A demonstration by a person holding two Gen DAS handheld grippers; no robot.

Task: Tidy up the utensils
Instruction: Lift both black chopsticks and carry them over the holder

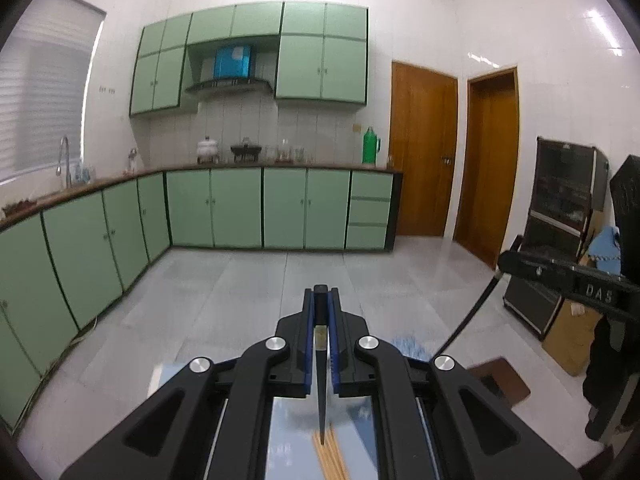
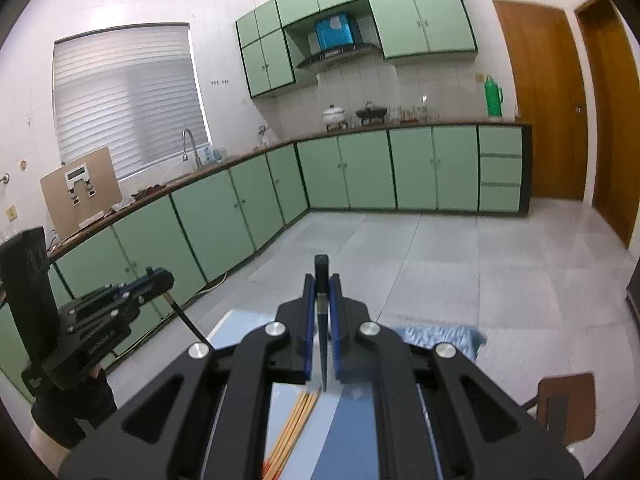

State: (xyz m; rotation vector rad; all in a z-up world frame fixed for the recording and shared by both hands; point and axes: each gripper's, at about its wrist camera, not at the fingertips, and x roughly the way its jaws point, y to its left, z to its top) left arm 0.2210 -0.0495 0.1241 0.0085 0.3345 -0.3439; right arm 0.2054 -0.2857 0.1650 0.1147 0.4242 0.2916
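In the left wrist view my left gripper (image 1: 321, 294) is shut on a black chopstick (image 1: 321, 380), which stands between the blue pads with its thin end pointing back toward the camera. In the right wrist view my right gripper (image 2: 322, 278) is shut the same way on a second black chopstick (image 2: 322, 344). Each gripper shows in the other's view: the right gripper (image 1: 505, 261) with its stick slanting down, and the left gripper (image 2: 165, 277) likewise. A bundle of several wooden chopsticks (image 2: 297, 426) lies on the pale table (image 2: 352, 440) below, also visible as wooden chopsticks (image 1: 329, 456).
Both grippers hang above the table's far edge, facing a kitchen with green cabinets (image 1: 236, 212) and a grey tiled floor (image 1: 248, 292). A blue textured mat (image 2: 440, 338) lies on the table's right part. A brown chair (image 2: 566, 404) stands at the right. A dark cabinet (image 1: 560, 216) stands by the wall.
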